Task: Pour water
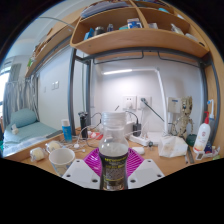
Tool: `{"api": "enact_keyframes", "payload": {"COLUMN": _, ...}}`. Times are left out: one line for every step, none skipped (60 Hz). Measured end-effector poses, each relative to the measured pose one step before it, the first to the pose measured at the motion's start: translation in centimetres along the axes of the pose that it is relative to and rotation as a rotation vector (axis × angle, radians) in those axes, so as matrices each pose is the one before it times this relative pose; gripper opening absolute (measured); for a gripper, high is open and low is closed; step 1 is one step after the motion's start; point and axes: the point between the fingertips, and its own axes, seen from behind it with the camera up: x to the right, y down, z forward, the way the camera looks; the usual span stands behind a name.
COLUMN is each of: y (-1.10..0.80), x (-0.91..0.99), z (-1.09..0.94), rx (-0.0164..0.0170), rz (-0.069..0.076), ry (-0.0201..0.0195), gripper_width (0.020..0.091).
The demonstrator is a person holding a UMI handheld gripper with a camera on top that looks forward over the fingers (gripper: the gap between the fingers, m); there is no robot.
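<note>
Clear plastic bottle with a dark label (113, 164), upright between the tongs (113, 172), over the wooden table (30, 160).

Both magenta-padded fingers (94, 162) are pressing its sides, clamping it. A white cup (62, 157) is sitting just left, a clear lidded container (115, 126) is standing beyond the bottle, and a white bottle with a red cap (203, 136) is standing far right.

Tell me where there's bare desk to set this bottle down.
The gripper is shut on the clear plastic bottle. Bare wooden desk lies left of the white cup. Behind the bottle, around the clear jar, it is crowded.
</note>
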Motion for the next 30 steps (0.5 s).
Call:
{"api": "enact_keyframes", "payload": {"y": 0.151, "x": 0.076, "z": 0.064, "rx": -0.00051, "rz": 0.0025, "ry": -0.00269, "gripper_width": 0.0268}}
{"api": "enact_keyframes", "payload": {"y": 0.193, "x": 0.031, "z": 0.051, "rx": -0.00304, "rz": 0.0007, "ry": -0.00451, "gripper_width": 0.0268}}
{"api": "enact_keyframes", "payload": {"y": 0.181, "x": 0.073, "z": 0.070, "rx": -0.00107, "rz": 0.0019, "ry": -0.00217, "gripper_width": 0.0268}}
{"api": "enact_keyframes", "payload": {"y": 0.114, "x": 0.117, "z": 0.044, "rx": 0.00147, "rz": 0.0041, "ry": 0.00171, "gripper_width": 0.0267}}
{"api": "enact_keyframes", "payload": {"y": 0.141, "x": 0.121, "z": 0.060, "rx": 0.00115, "rz": 0.0029, "ry": 0.00279, "gripper_width": 0.0268}}
{"api": "enact_keyframes", "payload": {"y": 0.166, "x": -0.005, "z": 0.031, "rx": -0.00236, "rz": -0.0010, "ry": 0.00486, "gripper_width": 0.0267}}
{"api": "enact_keyframes", "payload": {"y": 0.258, "x": 0.056, "z": 0.084, "rx": -0.00400, "rz": -0.0050, "ry": 0.00025, "gripper_width": 0.0268}}
{"api": "enact_keyframes", "payload": {"y": 0.302, "x": 0.009, "z": -0.047, "rx": -0.00501, "rz": -0.0061, "ry": 0.00165, "gripper_width": 0.0268}}
{"api": "enact_keyframes", "payload": {"y": 0.294, "x": 0.043, "z": 0.045, "rx": -0.00443, "rz": -0.0049, "ry": 0.00269, "gripper_width": 0.0268}}
{"api": "enact_keyframes", "payload": {"y": 0.284, "x": 0.049, "z": 0.057, "rx": -0.00359, "rz": -0.0032, "ry": 0.00283, "gripper_width": 0.0266}}
{"api": "enact_keyframes", "payload": {"y": 0.347, "x": 0.012, "z": 0.057, "rx": -0.00420, "rz": -0.0031, "ry": 0.00124, "gripper_width": 0.0269}}
{"api": "enact_keyframes", "payload": {"y": -0.278, "x": -0.133, "z": -0.143, "rx": 0.01600, "rz": -0.0024, "ry": -0.00250, "gripper_width": 0.0269}}
{"api": "enact_keyframes", "payload": {"y": 0.008, "x": 0.036, "z": 0.041, "rx": 0.00805, "rz": -0.0047, "ry": -0.00082, "gripper_width": 0.0270}}
{"api": "enact_keyframes", "payload": {"y": 0.161, "x": 0.038, "z": -0.096, "rx": -0.00396, "rz": -0.0037, "ry": 0.00224, "gripper_width": 0.0270}}
{"api": "enact_keyframes", "payload": {"y": -0.089, "x": 0.071, "z": 0.038, "rx": 0.00625, "rz": 0.0013, "ry": 0.00212, "gripper_width": 0.0269}}
{"api": "enact_keyframes", "payload": {"y": 0.114, "x": 0.038, "z": -0.068, "rx": -0.00528, "rz": 0.0014, "ry": 0.00381, "gripper_width": 0.0269}}
{"api": "enact_keyframes", "payload": {"y": -0.081, "x": 0.040, "z": -0.048, "rx": 0.00139, "rz": 0.0011, "ry": 0.00330, "gripper_width": 0.0269}}
{"api": "enact_keyframes", "payload": {"y": 0.025, "x": -0.010, "z": -0.017, "rx": -0.00094, "rz": -0.0011, "ry": 0.00186, "gripper_width": 0.0271}}
{"api": "enact_keyframes", "payload": {"y": -0.009, "x": -0.015, "z": -0.027, "rx": 0.00143, "rz": -0.0028, "ry": 0.00158, "gripper_width": 0.0270}}
{"api": "enact_keyframes", "payload": {"y": -0.022, "x": -0.004, "z": -0.026, "rx": 0.00290, "rz": -0.0017, "ry": 0.00167, "gripper_width": 0.0269}}
{"api": "enact_keyframes", "payload": {"y": 0.011, "x": -0.002, "z": -0.029, "rx": 0.00171, "rz": 0.0013, "ry": 0.00145, "gripper_width": 0.0270}}
{"api": "enact_keyframes", "payload": {"y": -0.011, "x": -0.001, "z": -0.012, "rx": 0.00258, "rz": 0.0024, "ry": 0.00222, "gripper_width": 0.0269}}
{"api": "enact_keyframes", "payload": {"y": -0.001, "x": 0.026, "z": -0.031, "rx": 0.00133, "rz": 0.0018, "ry": 0.00190, "gripper_width": 0.0270}}
{"api": "enact_keyframes", "payload": {"y": -0.026, "x": -0.005, "z": -0.013, "rx": 0.00172, "rz": 0.0020, "ry": 0.00130, "gripper_width": 0.0270}}
{"api": "enact_keyframes", "payload": {"y": 0.015, "x": 0.023, "z": -0.015, "rx": 0.00043, "rz": 0.0019, "ry": 0.00131, "gripper_width": 0.0281}}
{"api": "enact_keyframes", "payload": {"y": 0.025, "x": 0.033, "z": -0.037, "rx": 0.00040, "rz": 0.0008, "ry": 0.00226, "gripper_width": 0.0289}}
{"api": "enact_keyframes", "payload": {"y": -0.002, "x": 0.011, "z": -0.025, "rx": 0.00081, "rz": 0.0000, "ry": 0.00128, "gripper_width": 0.0302}}
{"api": "enact_keyframes", "payload": {"y": -0.032, "x": -0.004, "z": -0.033, "rx": 0.00149, "rz": 0.0017, "ry": 0.00099, "gripper_width": 0.0319}}
{"api": "enact_keyframes", "payload": {"y": -0.033, "x": -0.017, "z": -0.046, "rx": 0.00229, "rz": 0.0013, "ry": 0.00135, "gripper_width": 0.0336}}
{"api": "enact_keyframes", "payload": {"y": -0.013, "x": 0.056, "z": 0.017, "rx": 0.00207, "rz": -0.0002, "ry": -0.00025, "gripper_width": 0.0353}}
